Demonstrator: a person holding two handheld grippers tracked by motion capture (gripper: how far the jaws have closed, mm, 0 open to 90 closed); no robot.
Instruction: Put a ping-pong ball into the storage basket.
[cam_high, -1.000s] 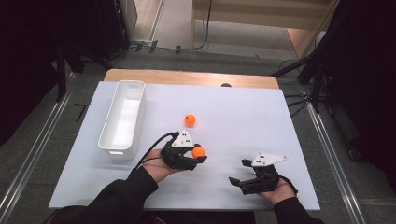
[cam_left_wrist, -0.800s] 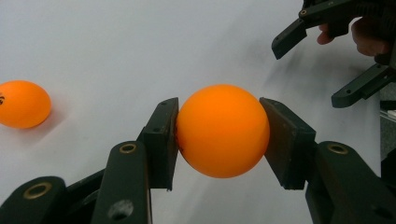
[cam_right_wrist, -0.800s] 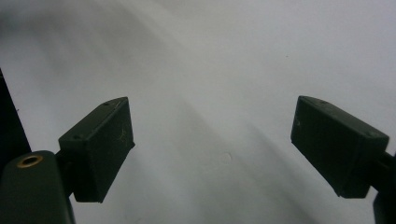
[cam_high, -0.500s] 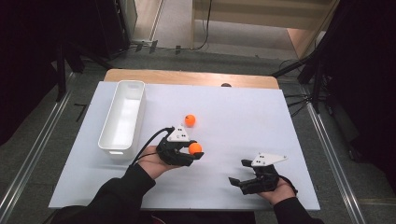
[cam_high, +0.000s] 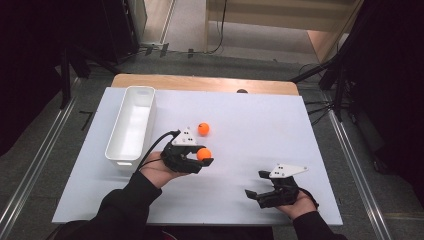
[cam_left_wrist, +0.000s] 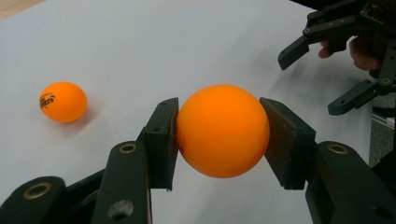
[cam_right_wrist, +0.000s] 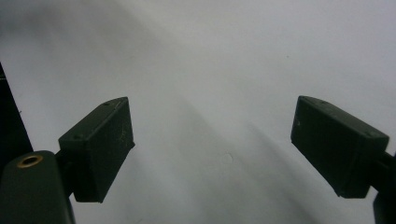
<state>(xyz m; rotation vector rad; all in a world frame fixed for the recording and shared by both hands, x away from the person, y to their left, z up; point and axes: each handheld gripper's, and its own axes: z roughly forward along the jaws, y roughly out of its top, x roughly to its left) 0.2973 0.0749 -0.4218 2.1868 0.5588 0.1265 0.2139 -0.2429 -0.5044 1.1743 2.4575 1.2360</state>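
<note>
My left gripper (cam_high: 202, 159) is shut on an orange ball (cam_high: 203, 154), held just above the white table near its middle. In the left gripper view that ball (cam_left_wrist: 223, 129) sits squeezed between the two black pads (cam_left_wrist: 161, 140). A second orange ball (cam_high: 203, 129) with dark print lies on the table a little beyond the held one, and shows as the printed ball (cam_left_wrist: 63, 101) at the left of the left gripper view. My right gripper (cam_high: 256, 191) rests low at the front right, open, with only bare table between its pads (cam_right_wrist: 100, 144).
A long white tray (cam_high: 131, 125) stands at the left of the white table sheet (cam_high: 260, 120), close to my left hand. A wooden strip (cam_high: 205, 84) runs along the far edge. The other gripper (cam_left_wrist: 327, 65) shows open at the top right of the left gripper view.
My left gripper has carried the held ball leftward and slightly away from me, toward the tray side. The second ball and the right gripper have stayed put.
</note>
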